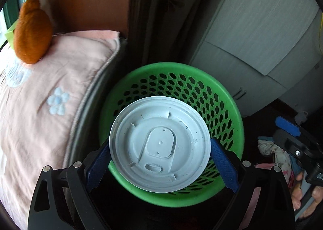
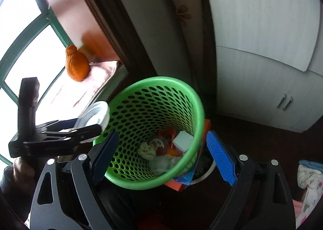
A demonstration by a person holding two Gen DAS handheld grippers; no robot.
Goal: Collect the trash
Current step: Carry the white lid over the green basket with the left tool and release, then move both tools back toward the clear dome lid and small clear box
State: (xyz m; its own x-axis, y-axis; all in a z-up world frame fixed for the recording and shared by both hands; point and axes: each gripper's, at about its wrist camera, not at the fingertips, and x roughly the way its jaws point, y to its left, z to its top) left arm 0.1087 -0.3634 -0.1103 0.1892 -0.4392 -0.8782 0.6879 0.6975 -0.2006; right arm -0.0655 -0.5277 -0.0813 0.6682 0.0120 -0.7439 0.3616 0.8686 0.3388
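Observation:
A round white plastic cup lid (image 1: 159, 145) sits flat between the blue pads of my left gripper (image 1: 160, 157), which is shut on its rim. It hangs just over the near rim of a green perforated basket (image 1: 212, 96). In the right wrist view the lid (image 2: 94, 111) and left gripper (image 2: 94, 122) are at the basket's (image 2: 141, 100) left edge. Crumpled paper (image 2: 146, 150), a white block (image 2: 182, 139) and clear plastic (image 2: 163, 162) lie inside. My right gripper (image 2: 162, 157) stands wide open above the near rim, pads apart from it.
A pink quilt (image 1: 50, 98) with an orange plush toy (image 1: 32, 32) lies to the left by a window (image 2: 24, 38). A white cabinet (image 1: 262, 38) stands behind on the right. An orange box with a blue packet (image 2: 181, 181) and a floral cloth (image 2: 308, 177) lie beside the basket.

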